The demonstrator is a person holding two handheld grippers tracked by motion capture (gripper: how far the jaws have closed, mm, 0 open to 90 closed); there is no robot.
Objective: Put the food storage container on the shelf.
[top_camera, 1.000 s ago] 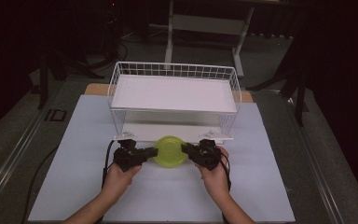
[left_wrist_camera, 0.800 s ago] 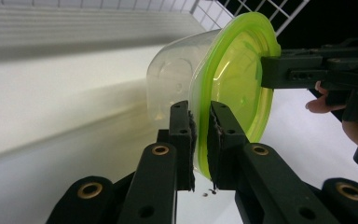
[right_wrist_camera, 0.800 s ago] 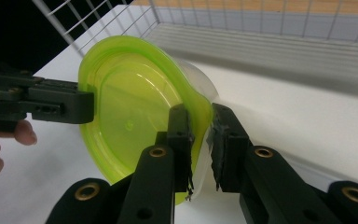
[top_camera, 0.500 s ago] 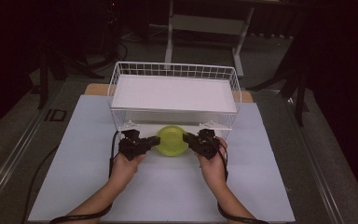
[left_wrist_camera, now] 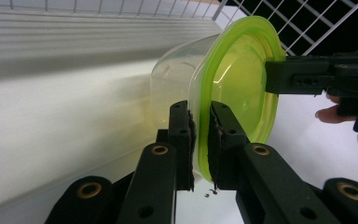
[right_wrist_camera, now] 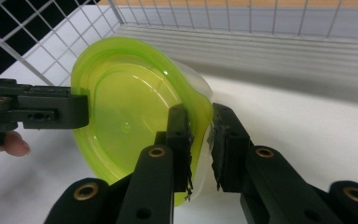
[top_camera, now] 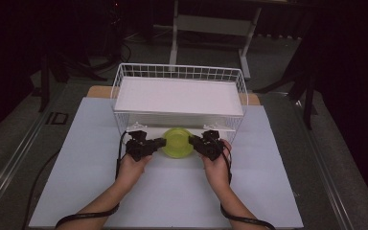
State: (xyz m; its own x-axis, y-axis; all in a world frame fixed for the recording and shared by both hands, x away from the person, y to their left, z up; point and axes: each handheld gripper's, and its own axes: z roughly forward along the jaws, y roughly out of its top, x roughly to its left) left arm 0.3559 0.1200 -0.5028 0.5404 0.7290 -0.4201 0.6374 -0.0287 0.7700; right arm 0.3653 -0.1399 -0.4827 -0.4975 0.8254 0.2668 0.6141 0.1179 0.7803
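At the centre of the high view we see a clear container with a yellow-green lid (top_camera: 177,142), held just in front of the lower opening of the white wire basket (top_camera: 179,73), between our two hand-held grippers. In the left gripper view the container (left_wrist_camera: 223,79) fills the upper middle of the frame, tipped on its side, its lid rim caught between the jaws of the left hand-held gripper (left_wrist_camera: 200,140), which pinch it. At the right edge of that frame the other gripper clamps the far side of the lid. In the right gripper view the right hand-held gripper (right_wrist_camera: 200,144) likewise pinches the lid rim at lower centre, with the container (right_wrist_camera: 130,107) spreading to the upper left. The pale worktop (top_camera: 172,191) lies beneath, both hands (top_camera: 132,165) on it in the lower centre.
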